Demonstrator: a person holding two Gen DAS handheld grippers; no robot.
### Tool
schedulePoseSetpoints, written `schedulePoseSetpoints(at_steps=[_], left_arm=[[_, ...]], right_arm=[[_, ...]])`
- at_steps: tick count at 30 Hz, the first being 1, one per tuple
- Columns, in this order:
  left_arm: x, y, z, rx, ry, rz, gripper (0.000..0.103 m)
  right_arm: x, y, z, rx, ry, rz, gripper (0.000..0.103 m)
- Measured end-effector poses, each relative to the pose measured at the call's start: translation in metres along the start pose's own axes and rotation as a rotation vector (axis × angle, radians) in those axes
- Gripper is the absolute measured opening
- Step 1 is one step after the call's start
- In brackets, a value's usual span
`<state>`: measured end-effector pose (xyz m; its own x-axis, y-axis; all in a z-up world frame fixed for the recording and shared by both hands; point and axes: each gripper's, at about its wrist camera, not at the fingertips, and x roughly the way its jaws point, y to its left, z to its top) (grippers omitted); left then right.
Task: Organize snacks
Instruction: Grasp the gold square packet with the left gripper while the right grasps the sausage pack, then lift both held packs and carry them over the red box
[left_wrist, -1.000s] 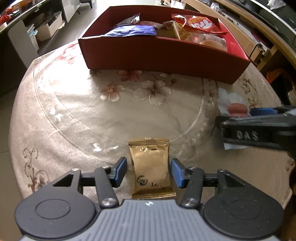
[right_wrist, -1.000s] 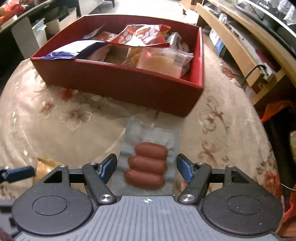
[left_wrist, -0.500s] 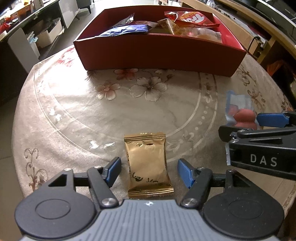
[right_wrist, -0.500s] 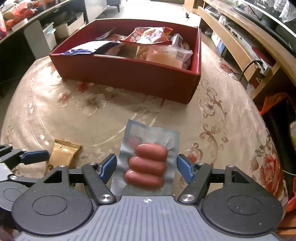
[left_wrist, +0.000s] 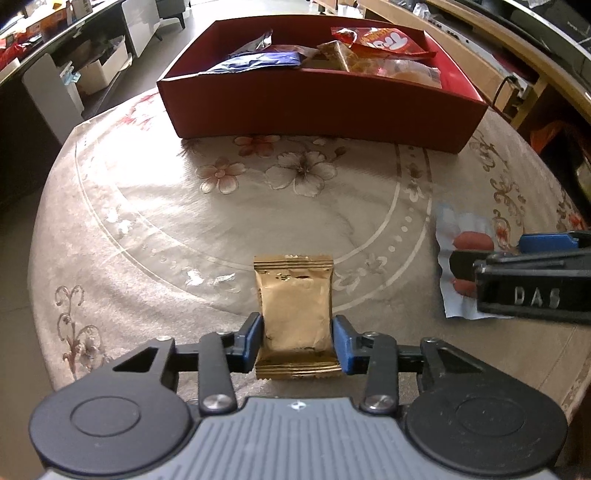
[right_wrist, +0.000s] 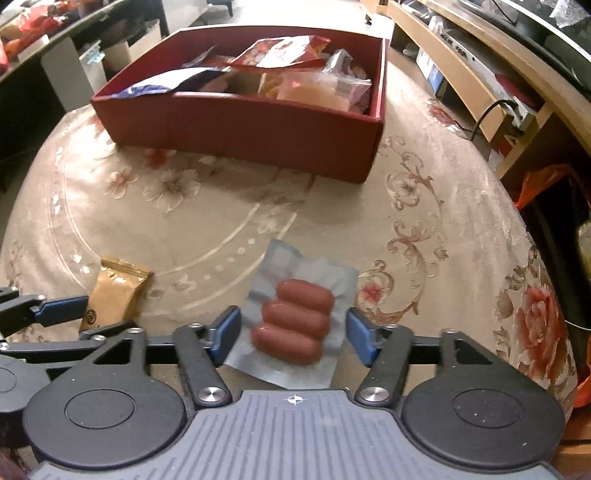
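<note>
A gold snack packet (left_wrist: 295, 302) lies on the flowered tablecloth, and my left gripper (left_wrist: 297, 343) is shut on it, with both blue pads pressed against its sides. To its right a clear pack of three sausages (right_wrist: 295, 317) lies skewed on the cloth between the fingers of my right gripper (right_wrist: 293, 332). That gripper's jaws are opening, and the pads stand at the pack's edges without squeezing it. The red box (left_wrist: 314, 107) at the far side of the table holds several snack bags. The gold packet (right_wrist: 114, 295) also shows at the left of the right wrist view.
The round table (left_wrist: 129, 221) falls away at its near and side edges. A wooden shelf unit (right_wrist: 480, 85) with a cable stands beyond the right side, with an orange bag (right_wrist: 543, 184) below it. Boxes and dark furniture (left_wrist: 92, 70) stand at the far left.
My left jaws widened, then closed onto the gold packet. The right gripper drew back a little from the red box, and the sausage pack now sits turned between its fingers.
</note>
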<state>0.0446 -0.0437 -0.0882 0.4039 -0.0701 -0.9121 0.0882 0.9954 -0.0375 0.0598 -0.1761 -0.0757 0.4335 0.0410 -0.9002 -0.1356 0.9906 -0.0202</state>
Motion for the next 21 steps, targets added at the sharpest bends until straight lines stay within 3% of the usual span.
schedulePoseSetpoints(at_steps=[6,10,15,21], left_arm=[[-0.001,0.002,0.004,-0.018,-0.001,-0.032,0.040],[0.003,0.000,0.005,-0.011,-0.008,-0.014,0.040],[0.008,-0.003,0.007,0.005,-0.025,0.010,0.042],[0.006,-0.003,0.006,-0.003,-0.027,0.003,0.040]], right_arm=[[0.012,-0.011,0.005,0.075,0.024,0.024,0.084],[0.023,-0.009,0.006,0.089,0.055,0.019,0.086],[0.031,-0.001,0.011,0.081,0.041,-0.037,0.087],[0.028,0.004,0.010,0.045,0.016,-0.044,0.075]])
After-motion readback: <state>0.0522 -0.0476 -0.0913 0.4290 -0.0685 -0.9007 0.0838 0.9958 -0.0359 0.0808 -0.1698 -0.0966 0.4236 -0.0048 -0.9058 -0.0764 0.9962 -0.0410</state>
